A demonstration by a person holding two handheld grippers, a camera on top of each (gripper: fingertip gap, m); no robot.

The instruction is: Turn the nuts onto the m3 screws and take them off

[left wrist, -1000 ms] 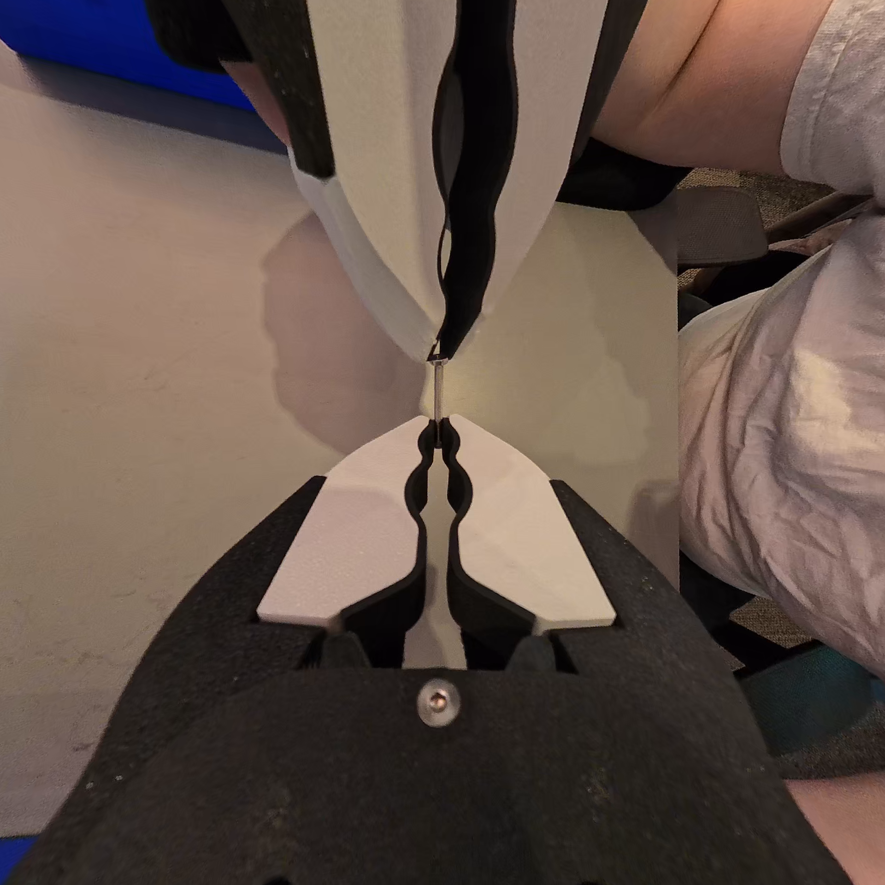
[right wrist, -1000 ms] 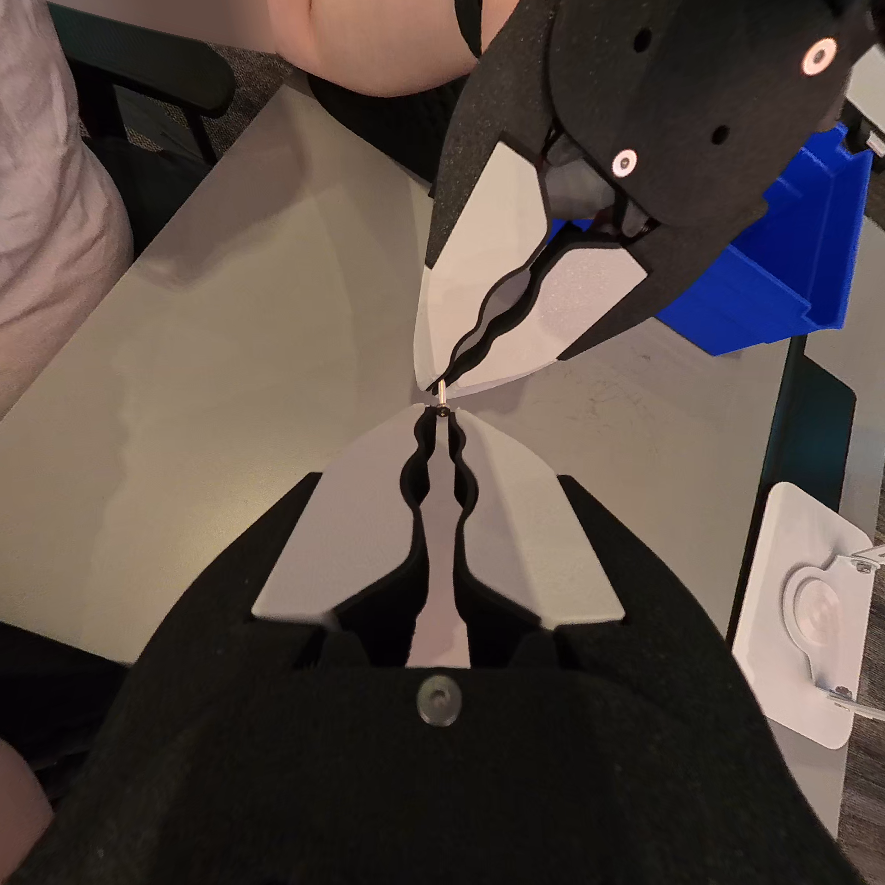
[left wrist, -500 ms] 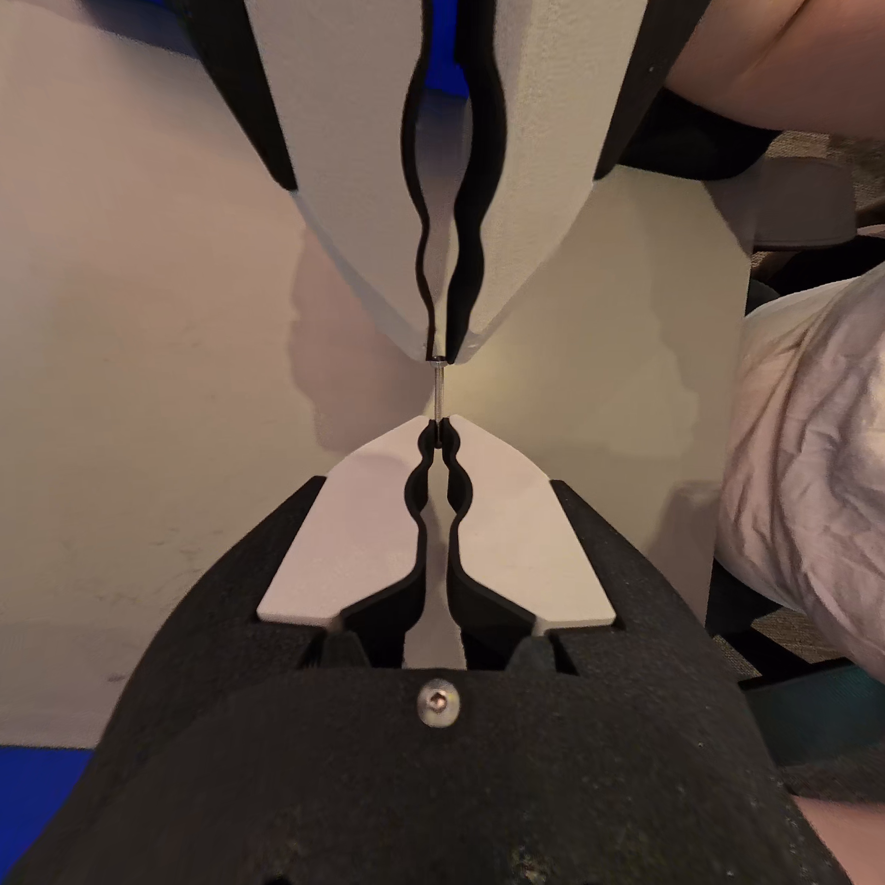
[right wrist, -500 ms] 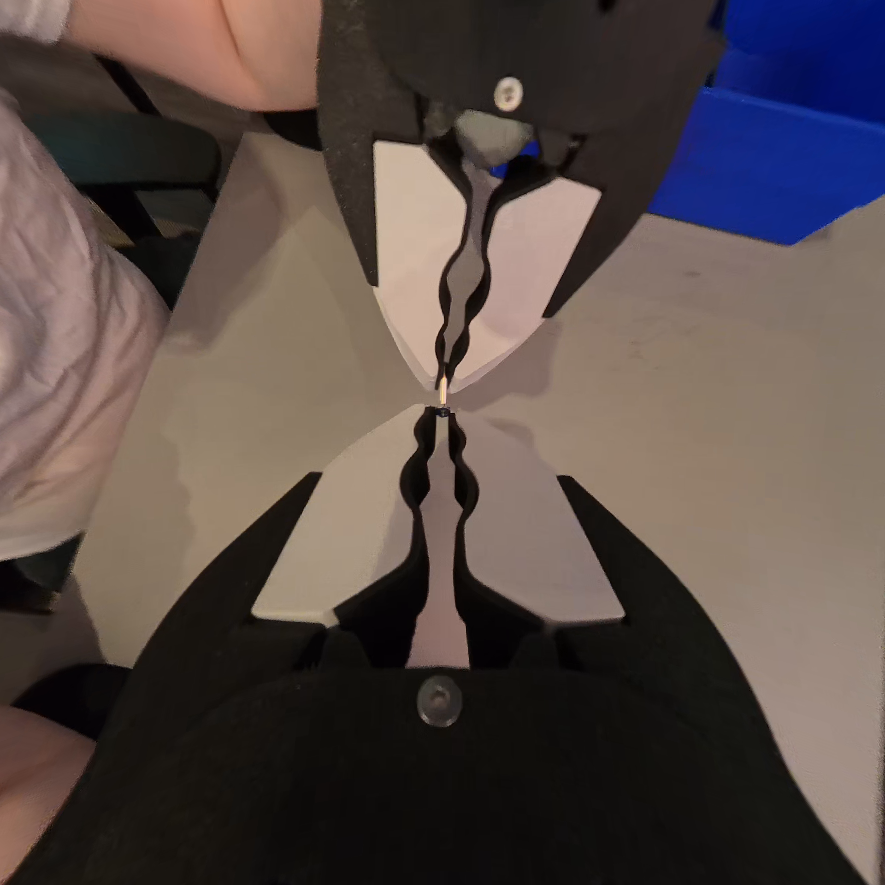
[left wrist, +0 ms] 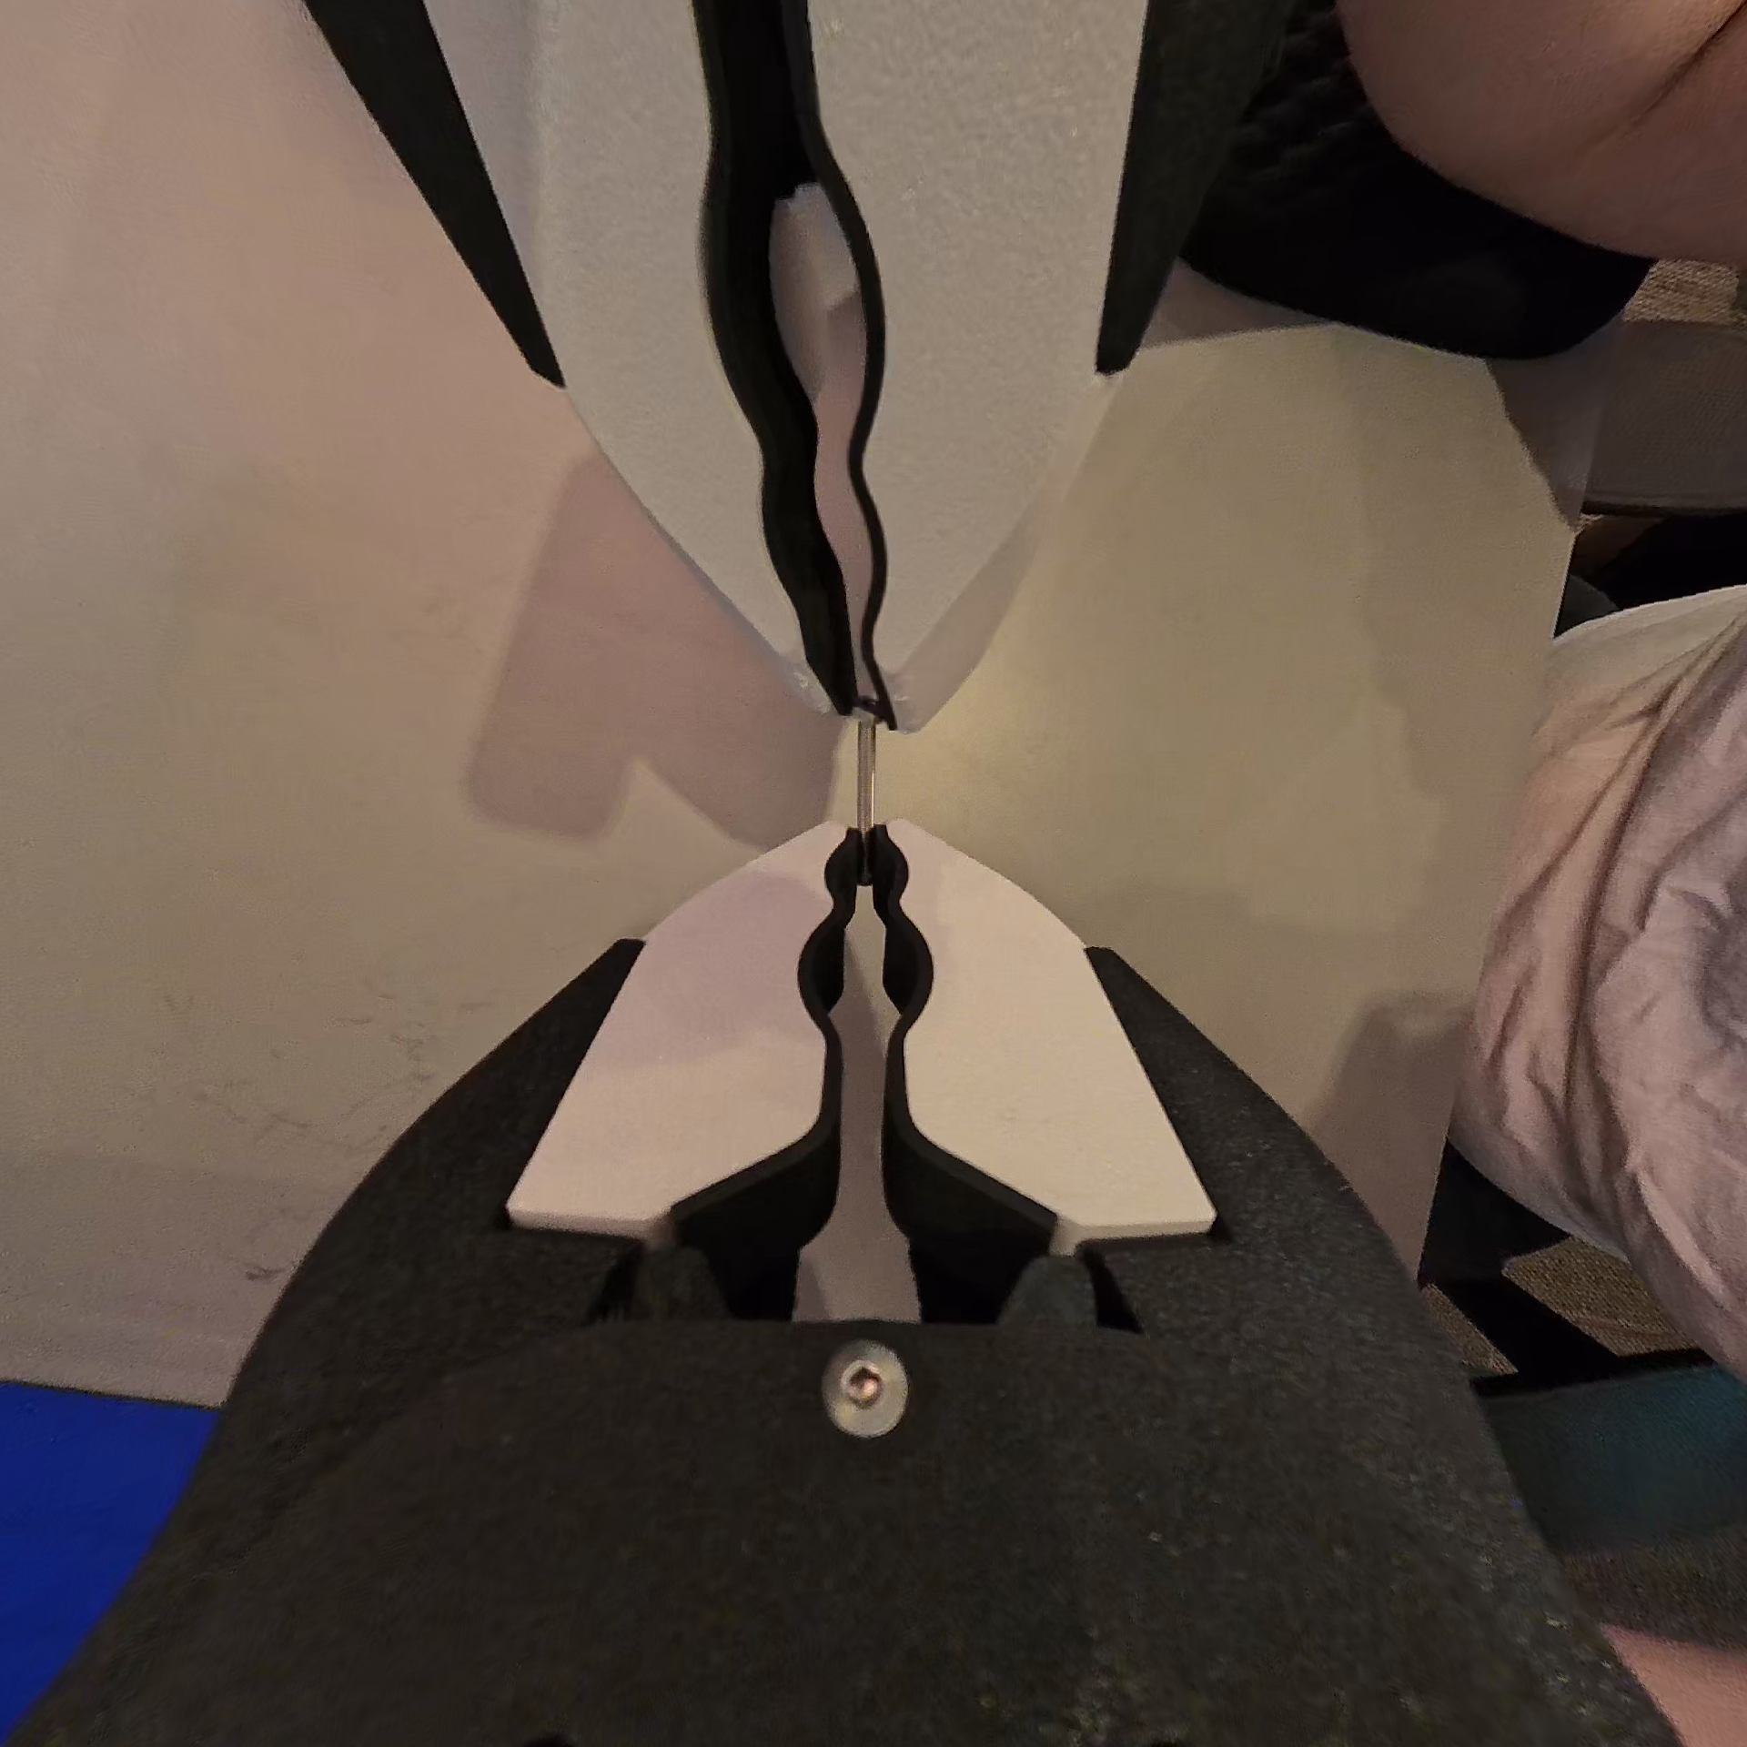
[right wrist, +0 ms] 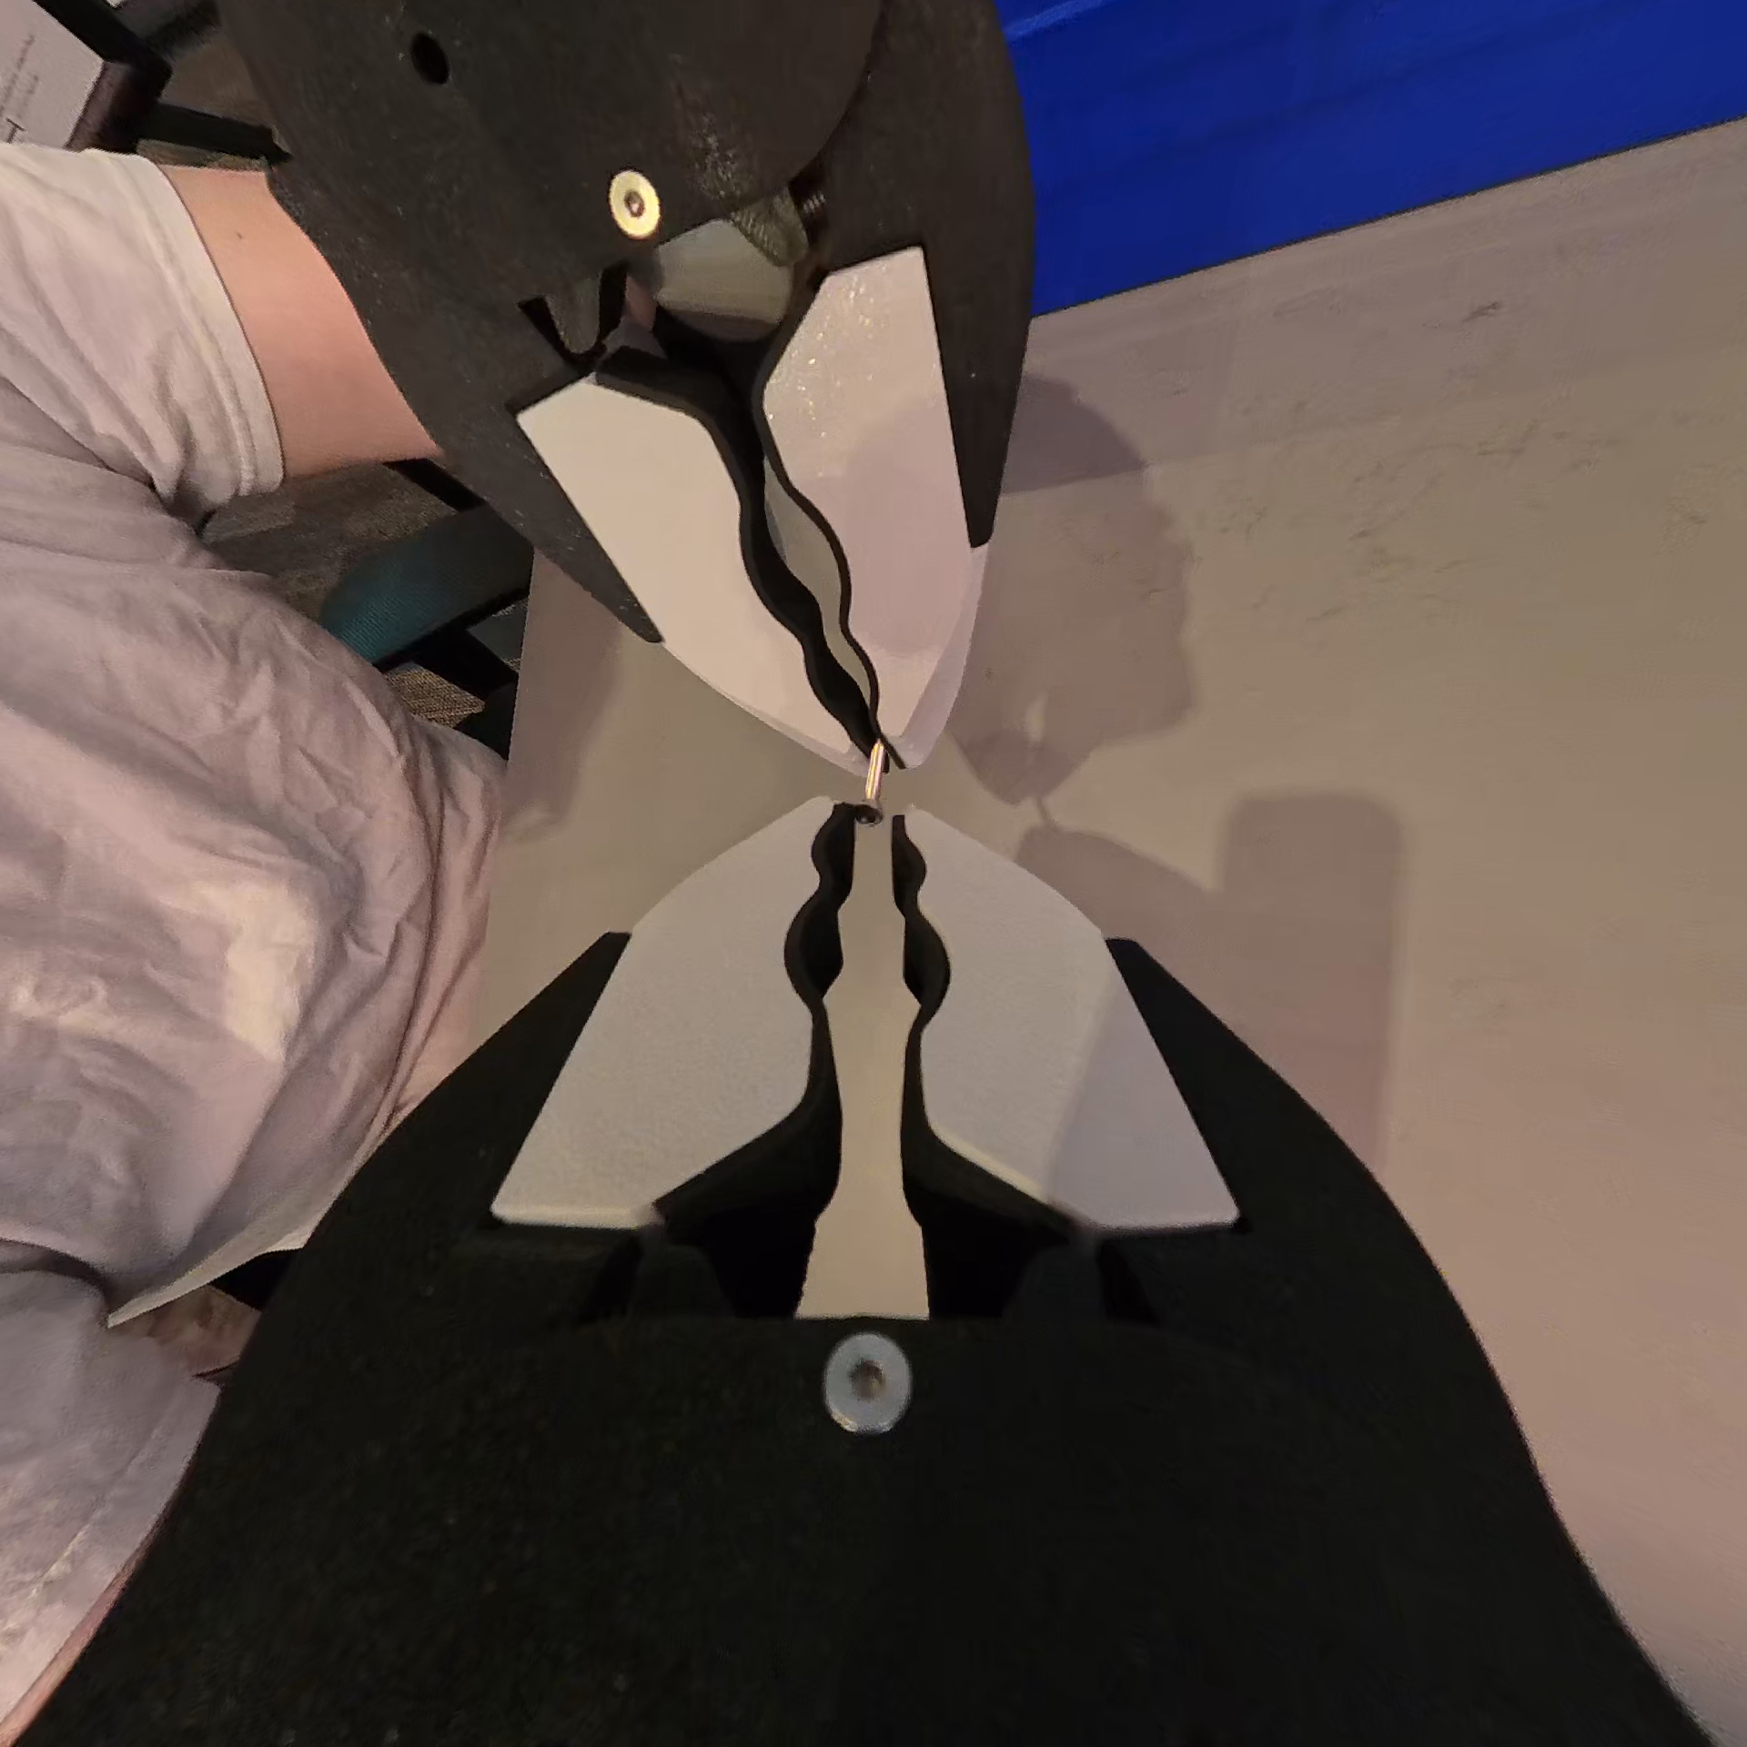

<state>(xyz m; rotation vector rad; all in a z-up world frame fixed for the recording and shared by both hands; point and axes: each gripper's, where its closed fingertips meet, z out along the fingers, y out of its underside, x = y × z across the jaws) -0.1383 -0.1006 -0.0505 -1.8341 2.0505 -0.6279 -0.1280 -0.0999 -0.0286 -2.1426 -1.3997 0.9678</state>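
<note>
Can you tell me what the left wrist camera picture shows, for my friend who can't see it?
The left gripper pinches one end of a thin metal screw, and the right gripper comes in from the top to meet its other end. Both hang above a pale table, with a person's light clothing at the right edge.

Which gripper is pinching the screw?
The left gripper: its tips are shut on one end of the screw. The right gripper is only at the nut on the other end.
</note>
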